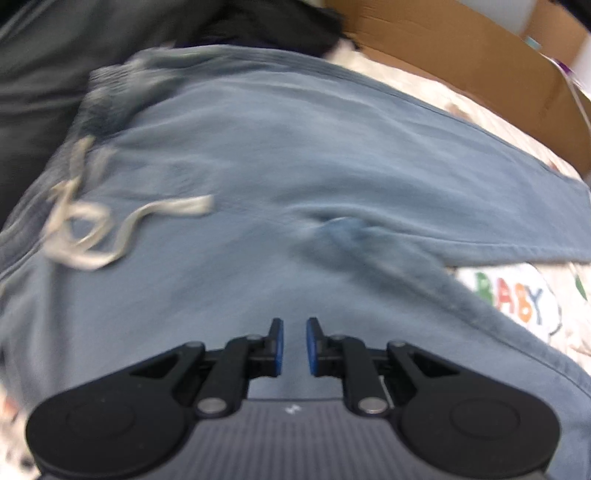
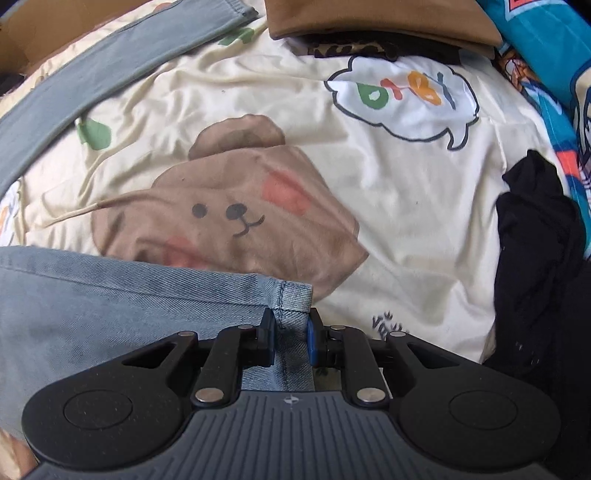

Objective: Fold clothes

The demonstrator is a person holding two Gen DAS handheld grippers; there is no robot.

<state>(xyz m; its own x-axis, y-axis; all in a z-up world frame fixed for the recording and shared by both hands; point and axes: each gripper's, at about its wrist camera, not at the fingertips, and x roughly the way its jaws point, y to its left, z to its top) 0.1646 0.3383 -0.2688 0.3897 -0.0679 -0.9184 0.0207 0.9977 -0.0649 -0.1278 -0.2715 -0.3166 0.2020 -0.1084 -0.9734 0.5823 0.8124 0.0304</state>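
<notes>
Light blue denim trousers with a white drawstring lie spread on a cartoon bedsheet. My left gripper hovers over the upper part of the trousers, its jaws a little apart with nothing between them. In the right wrist view my right gripper sits at the hem corner of one trouser leg; the hem lies between its jaws. The other leg runs diagonally across the top left.
The sheet shows a brown bear and a speech bubble. A black garment lies at the right, a brown folded item at the top. A cardboard box and dark clothing border the trousers.
</notes>
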